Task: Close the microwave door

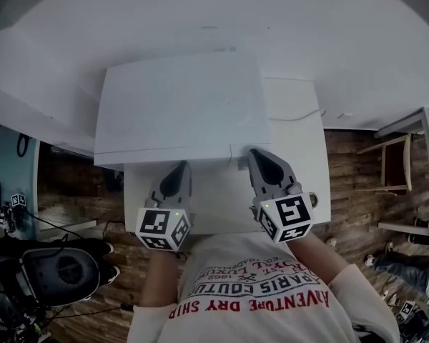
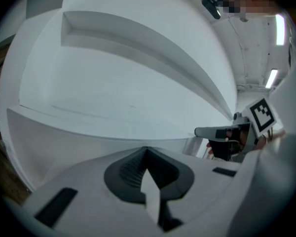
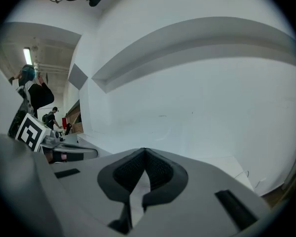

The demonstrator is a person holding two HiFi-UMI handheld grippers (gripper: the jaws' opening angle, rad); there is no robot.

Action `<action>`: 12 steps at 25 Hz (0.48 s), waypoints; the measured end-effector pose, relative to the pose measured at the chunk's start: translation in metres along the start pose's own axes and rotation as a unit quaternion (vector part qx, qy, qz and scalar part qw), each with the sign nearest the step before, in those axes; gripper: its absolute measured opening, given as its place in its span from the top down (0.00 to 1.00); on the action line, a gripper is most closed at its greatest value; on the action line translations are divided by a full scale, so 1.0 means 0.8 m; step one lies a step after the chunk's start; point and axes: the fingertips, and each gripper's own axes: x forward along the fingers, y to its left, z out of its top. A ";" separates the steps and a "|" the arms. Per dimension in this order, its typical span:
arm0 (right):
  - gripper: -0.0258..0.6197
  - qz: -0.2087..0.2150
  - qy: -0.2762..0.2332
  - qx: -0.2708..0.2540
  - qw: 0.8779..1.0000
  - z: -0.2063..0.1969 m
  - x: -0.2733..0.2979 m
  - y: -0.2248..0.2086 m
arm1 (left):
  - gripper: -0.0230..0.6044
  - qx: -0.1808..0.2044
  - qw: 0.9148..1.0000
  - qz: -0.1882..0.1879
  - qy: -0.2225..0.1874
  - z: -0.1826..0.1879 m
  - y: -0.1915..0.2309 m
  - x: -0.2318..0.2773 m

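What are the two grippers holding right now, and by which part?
Nothing. The left gripper and the right gripper each have their jaws closed together with nothing between them, near the front of the white microwave.

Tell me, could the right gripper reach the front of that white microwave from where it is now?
Probably yes. The right gripper, jaws together and empty, points at the front edge of the microwave, and nothing on the table seems to lie between them.

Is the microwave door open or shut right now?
Looks shut: in the head view no panel swings out from the microwave, and both gripper views face a flat white front.
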 end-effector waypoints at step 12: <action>0.95 0.003 -0.010 0.002 1.000 0.000 0.000 0.000 | 0.96 0.000 1.000 0.008 0.005 -0.002 -0.002 0.000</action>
